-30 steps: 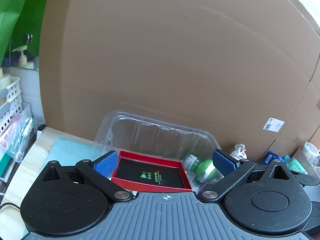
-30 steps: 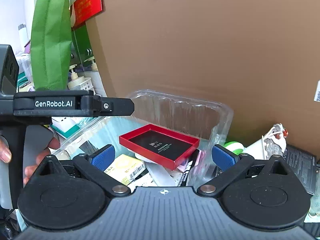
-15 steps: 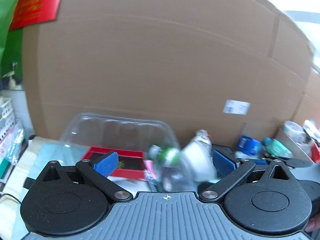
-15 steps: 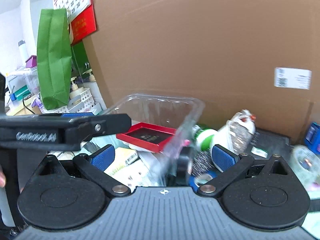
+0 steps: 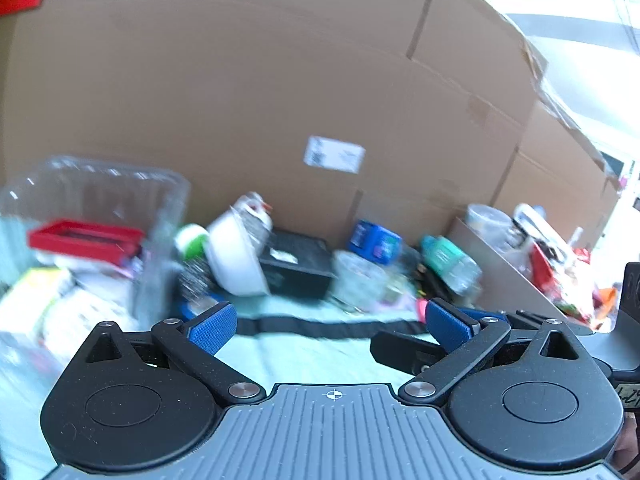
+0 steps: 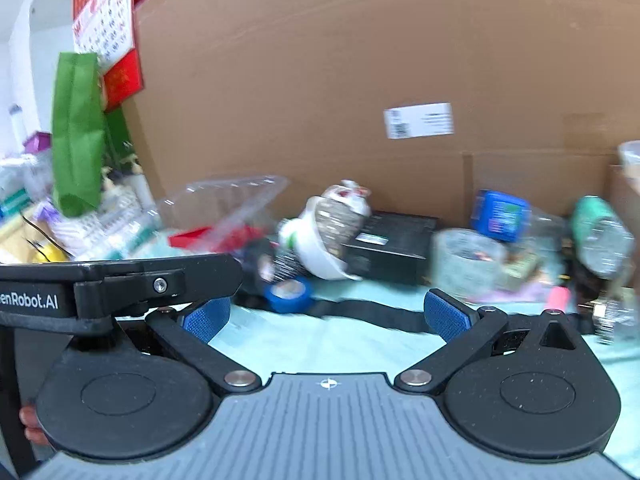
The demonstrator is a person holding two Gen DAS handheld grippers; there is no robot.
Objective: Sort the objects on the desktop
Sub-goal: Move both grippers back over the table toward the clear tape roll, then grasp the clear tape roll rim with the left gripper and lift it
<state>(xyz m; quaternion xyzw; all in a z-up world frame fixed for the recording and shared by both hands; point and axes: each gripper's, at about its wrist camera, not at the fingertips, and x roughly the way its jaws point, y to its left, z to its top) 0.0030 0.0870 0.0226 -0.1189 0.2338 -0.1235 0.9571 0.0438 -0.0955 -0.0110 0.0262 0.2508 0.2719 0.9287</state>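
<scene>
Both views are blurred by motion. My left gripper (image 5: 330, 326) is open and empty above the pale green mat (image 5: 304, 356). My right gripper (image 6: 326, 320) is open and empty too, beside it. A clear plastic container (image 5: 100, 196) at the left holds a red box (image 5: 84, 238); it also shows in the right wrist view (image 6: 224, 200). Along the back lie a white bowl (image 5: 236, 258), a black box (image 5: 296, 266), a blue carton (image 5: 374, 240), a teal bottle (image 5: 450, 262) and a blue tape roll (image 6: 290, 294).
A big cardboard wall (image 5: 280, 100) stands behind the clutter. A black strap (image 6: 368, 312) lies across the mat. A green bag (image 6: 76, 132) and a calendar (image 6: 106, 20) hang at the left. A cardboard bin (image 5: 504, 276) with items stands at the right.
Both grippers have swung right and pulled back from the clear container; it now sits at the left and the clutter at the back right has come into view. Both stay open.
</scene>
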